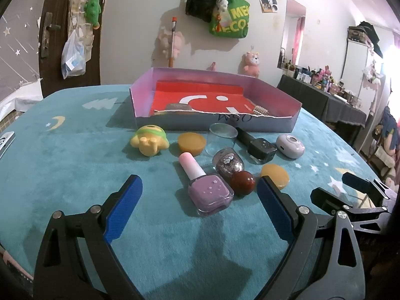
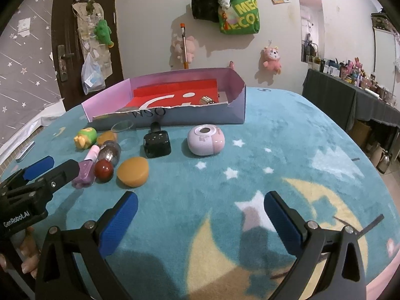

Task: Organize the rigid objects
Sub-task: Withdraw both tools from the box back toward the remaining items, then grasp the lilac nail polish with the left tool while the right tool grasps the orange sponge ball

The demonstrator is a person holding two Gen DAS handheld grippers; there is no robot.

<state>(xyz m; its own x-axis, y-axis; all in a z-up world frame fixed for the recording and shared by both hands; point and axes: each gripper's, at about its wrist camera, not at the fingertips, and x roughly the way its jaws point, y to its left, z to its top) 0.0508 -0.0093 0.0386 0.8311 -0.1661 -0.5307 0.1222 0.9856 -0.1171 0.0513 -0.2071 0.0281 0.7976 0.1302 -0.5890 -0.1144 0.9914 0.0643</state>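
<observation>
On the teal blanket (image 1: 75, 175) lies a purple nail-polish bottle (image 1: 210, 192) (image 2: 86, 172), partly between the fingertips of my open left gripper (image 1: 198, 185) (image 2: 53, 167), pads clear of it. Around it are a dark red ball (image 1: 242, 182) (image 2: 103, 170), a glitter bottle (image 1: 227, 162), two orange pucks (image 1: 275, 175) (image 1: 191, 143), a clear glass (image 1: 222, 137), a black bottle (image 1: 257, 145) (image 2: 157, 143), a lilac round device (image 1: 290, 146) (image 2: 206, 143) and a yellow-green toy (image 1: 148, 141). Behind them stands a shallow box (image 1: 215, 123) (image 2: 175, 117). My right gripper (image 2: 200, 200) (image 1: 337, 190) is open over bare blanket, nothing between its fingers.
A red sheet and a few small items lie inside the box. A white flat item (image 1: 6, 138) (image 2: 25, 151) sits at the blanket's left edge. A dark side table (image 1: 325, 95) crowded with bottles stands at the right. A person's fingers (image 2: 27, 250) show under the left gripper.
</observation>
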